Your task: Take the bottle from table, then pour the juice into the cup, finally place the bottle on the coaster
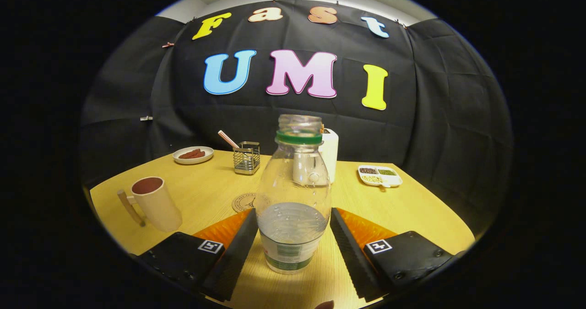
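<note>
**Bottle stands between the tongs**

The gripper (293, 217) is spread about as wide as the bottle (293, 194), its fingers flanking the lower body; whether both press on it I cannot tell. The bottle stands upright on the table (412, 208), uncapped, partly filled with clear liquid. The coaster (243, 202) lies just behind it to the left, the cup (155, 203) further left near the table's edge. Bare tabletop lies between cup and coaster.
</note>
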`<action>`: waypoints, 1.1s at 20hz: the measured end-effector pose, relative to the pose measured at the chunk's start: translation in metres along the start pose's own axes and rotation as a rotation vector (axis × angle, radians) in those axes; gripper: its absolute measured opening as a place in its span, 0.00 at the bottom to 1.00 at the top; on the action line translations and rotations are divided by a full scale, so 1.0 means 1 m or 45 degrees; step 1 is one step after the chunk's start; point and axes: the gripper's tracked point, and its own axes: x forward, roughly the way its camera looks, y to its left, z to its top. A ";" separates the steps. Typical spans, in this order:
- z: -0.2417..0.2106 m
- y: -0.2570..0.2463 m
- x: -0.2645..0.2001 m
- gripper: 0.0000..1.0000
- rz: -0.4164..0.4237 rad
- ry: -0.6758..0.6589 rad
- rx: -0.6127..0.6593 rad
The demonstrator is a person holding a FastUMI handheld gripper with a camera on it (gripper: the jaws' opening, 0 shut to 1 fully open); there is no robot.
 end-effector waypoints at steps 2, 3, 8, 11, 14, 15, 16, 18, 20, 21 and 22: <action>-0.004 0.002 0.007 0.86 -0.001 0.007 0.013; -0.001 0.002 0.006 0.82 -0.006 0.003 0.012; 0.010 0.004 0.006 0.79 -0.011 0.033 -0.100; 0.030 0.005 0.005 0.79 -0.012 0.025 -0.178; 0.053 0.010 0.004 0.79 -0.016 0.031 -0.251; 0.059 0.012 0.003 0.79 -0.015 0.031 -0.277; 0.064 0.013 0.003 0.78 -0.023 0.032 -0.307; 0.076 0.022 0.003 0.78 -0.015 0.020 -0.376; 0.083 0.030 0.003 0.78 -0.015 0.013 -0.464; 0.087 0.031 0.002 0.78 -0.036 0.008 -0.512; 0.090 0.031 0.001 0.77 -0.059 0.008 -0.568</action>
